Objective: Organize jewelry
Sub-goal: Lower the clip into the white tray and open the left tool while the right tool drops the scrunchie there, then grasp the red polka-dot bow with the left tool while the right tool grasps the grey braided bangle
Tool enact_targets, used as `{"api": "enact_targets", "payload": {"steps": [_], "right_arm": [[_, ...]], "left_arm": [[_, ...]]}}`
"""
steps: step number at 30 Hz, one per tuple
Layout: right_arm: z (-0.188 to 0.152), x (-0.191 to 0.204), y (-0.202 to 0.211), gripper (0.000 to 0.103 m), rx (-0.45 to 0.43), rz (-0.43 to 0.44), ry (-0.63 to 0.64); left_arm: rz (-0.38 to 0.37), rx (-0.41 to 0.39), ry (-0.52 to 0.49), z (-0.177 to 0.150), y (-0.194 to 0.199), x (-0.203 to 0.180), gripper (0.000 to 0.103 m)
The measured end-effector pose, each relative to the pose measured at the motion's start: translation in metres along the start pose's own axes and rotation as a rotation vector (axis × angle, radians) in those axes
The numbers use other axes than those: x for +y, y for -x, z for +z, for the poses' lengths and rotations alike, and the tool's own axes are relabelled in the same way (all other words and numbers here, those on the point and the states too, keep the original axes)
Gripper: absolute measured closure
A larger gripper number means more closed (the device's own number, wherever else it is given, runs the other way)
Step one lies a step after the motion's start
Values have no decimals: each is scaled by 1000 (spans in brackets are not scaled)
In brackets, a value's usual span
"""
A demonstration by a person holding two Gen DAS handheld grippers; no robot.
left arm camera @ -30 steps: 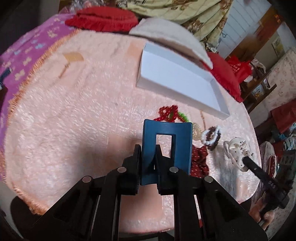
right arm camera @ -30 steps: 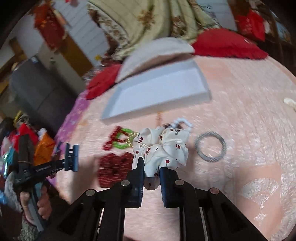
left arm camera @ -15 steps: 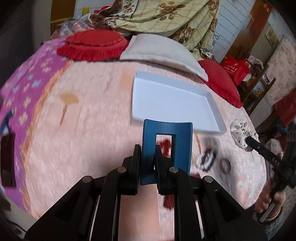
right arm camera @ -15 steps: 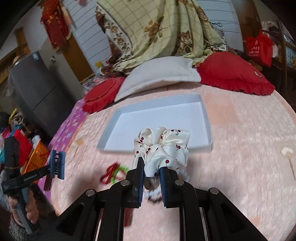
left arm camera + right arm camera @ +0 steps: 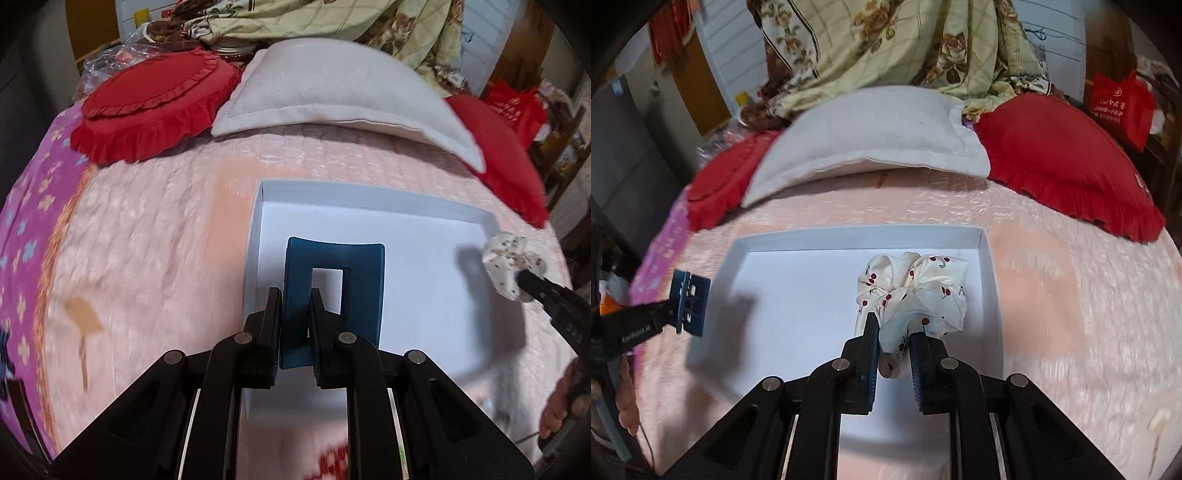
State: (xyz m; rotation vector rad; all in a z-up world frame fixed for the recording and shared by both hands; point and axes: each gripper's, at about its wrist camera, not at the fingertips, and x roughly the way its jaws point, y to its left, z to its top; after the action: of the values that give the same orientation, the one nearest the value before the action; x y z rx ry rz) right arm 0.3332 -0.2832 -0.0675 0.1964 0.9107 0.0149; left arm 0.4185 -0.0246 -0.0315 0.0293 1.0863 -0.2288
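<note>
A shallow white tray (image 5: 369, 201) lies on the pink bedspread; it also shows in the right wrist view (image 5: 849, 238). My left gripper (image 5: 297, 299) is shut on a blue rectangular hair claw clip (image 5: 364, 280) and holds it above the tray's left part. My right gripper (image 5: 894, 328) is shut on a white cherry-print scrunchie (image 5: 923, 288) above the tray's right part. The left wrist view shows the scrunchie (image 5: 511, 264) at the right; the right wrist view shows the blue clip (image 5: 690, 302) at the left.
A white pillow (image 5: 332, 96) and two red frilled cushions (image 5: 147, 107) (image 5: 1063, 158) lie behind the tray. A floral quilt (image 5: 905, 40) is heaped beyond. A purple sheet (image 5: 22, 236) edges the left. Red jewelry (image 5: 332, 461) shows near the bottom edge.
Both grippers have moved forward from the jewelry pile to above the tray, each keeping its item. The loose jewelry has dropped out of sight below.
</note>
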Motion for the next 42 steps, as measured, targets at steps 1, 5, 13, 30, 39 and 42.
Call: {"api": "enact_targets", "payload": {"steps": [1,5,13,30,39,42], "right_arm": [[4,-2,-8,89,9,-8,0],[16,-12,-36,89,49,-48,-2],[20,-26,-53,51,45,-98,-42],[-40,-25,61,51,-24,-34,-61],[-143,-34,117,51,-12,43,-109],[-179,-42,126,51,-17,51,-148]], "left_arm": [[10,5,-1,7,-10,-1,90],[31,32,-15,27,-43,-5,90],[-40,19,65,39,-58,16,63],[-86,-92,64,-58,85,22,62],[-107,-103,88,-169,120,21,55],[-156,-60,104,-200,112,15,55]]}}
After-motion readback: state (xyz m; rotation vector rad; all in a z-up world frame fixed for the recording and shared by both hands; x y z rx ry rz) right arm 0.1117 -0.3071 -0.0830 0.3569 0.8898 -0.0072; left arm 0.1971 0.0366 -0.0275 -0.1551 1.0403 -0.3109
